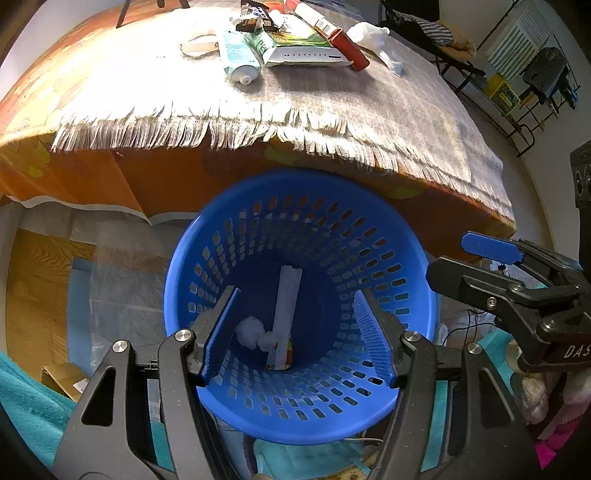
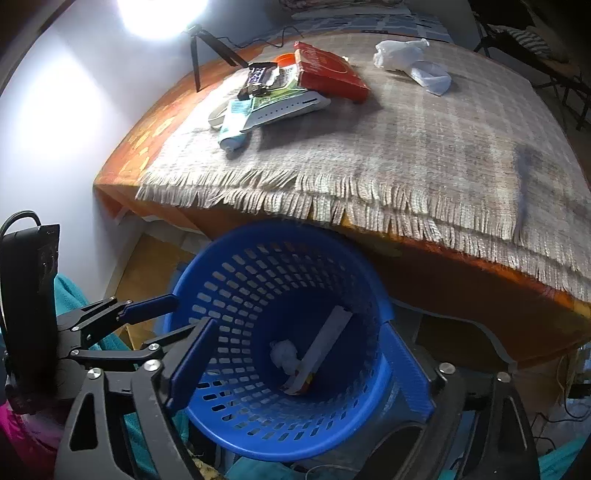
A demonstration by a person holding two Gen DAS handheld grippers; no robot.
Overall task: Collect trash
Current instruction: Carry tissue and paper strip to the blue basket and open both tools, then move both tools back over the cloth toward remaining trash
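Note:
My left gripper (image 1: 295, 336) hangs open over the mouth of a blue perforated basket (image 1: 295, 176), nothing between its fingers. My right gripper (image 2: 299, 365) is also open above the same basket (image 2: 280, 227), empty. At the basket's bottom lie a white crumpled wad (image 1: 249, 332) (image 2: 282, 354) and a long flattened white carton (image 1: 286, 314) (image 2: 321, 347). On the table's far side sit a crumpled white plastic bag (image 1: 369, 35) (image 2: 399, 55), a red box (image 1: 347, 44) (image 2: 328, 70), a pale green tube (image 1: 238, 55) (image 2: 234, 125) and a dark wrapper (image 2: 258, 77).
The basket stands on the floor against the table's front edge, under a fringed grey cloth (image 1: 332, 122) (image 2: 406, 155) on an orange tablecloth. A white flat device (image 1: 306, 55) lies under the pile. A tripod (image 2: 207, 48) stands at the back left, a wire rack (image 1: 517, 92) to the right.

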